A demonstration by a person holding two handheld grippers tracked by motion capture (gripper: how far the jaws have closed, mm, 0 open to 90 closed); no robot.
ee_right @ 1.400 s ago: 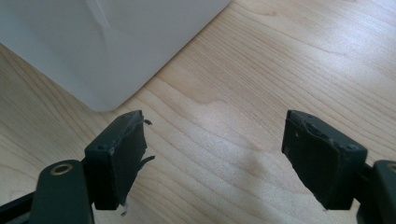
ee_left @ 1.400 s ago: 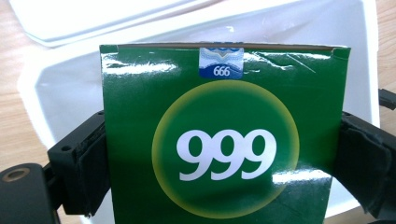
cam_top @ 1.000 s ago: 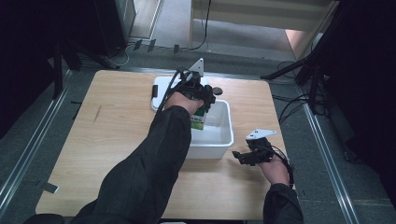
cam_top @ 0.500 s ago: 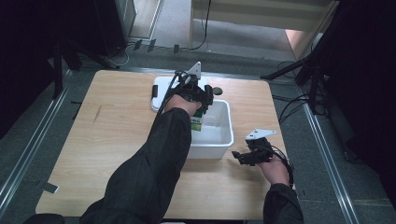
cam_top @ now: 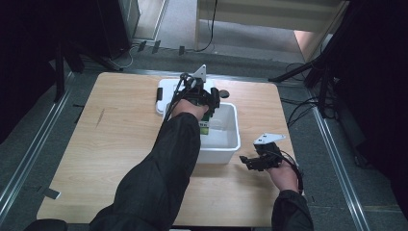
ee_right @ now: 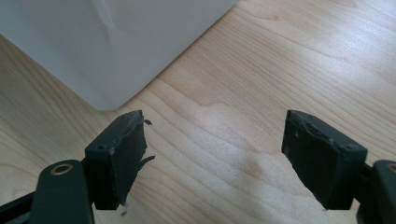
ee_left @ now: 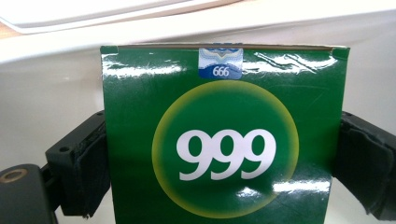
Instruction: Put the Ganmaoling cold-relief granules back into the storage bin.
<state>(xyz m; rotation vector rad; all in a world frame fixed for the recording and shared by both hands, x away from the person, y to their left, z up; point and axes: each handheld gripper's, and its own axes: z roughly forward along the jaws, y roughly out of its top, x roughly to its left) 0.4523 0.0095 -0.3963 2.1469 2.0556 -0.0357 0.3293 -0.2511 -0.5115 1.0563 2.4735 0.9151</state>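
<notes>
A green carton [cam_top: 206, 126] marked "999" [ee_left: 224, 140] stands upright inside the white plastic bin [cam_top: 235, 131], against its left wall. My left gripper [cam_top: 208, 109] reaches down into the bin and is shut on the carton, one pad pressed to each narrow side [ee_left: 88, 168]. The bin's inner wall [ee_left: 46, 93] rises behind the carton. My right gripper [cam_top: 246, 162] hovers low over the wooden table just right of the bin's near corner [ee_right: 116, 42]. It is open [ee_right: 215, 140], with bare wood between its pads.
A white lid [cam_top: 166, 91] lies flat behind the bin, touching its far-left side. A small dark round object [cam_top: 224, 94] sits on the table [cam_top: 120, 144] beyond the bin. Metal floor rails run along both sides of the table.
</notes>
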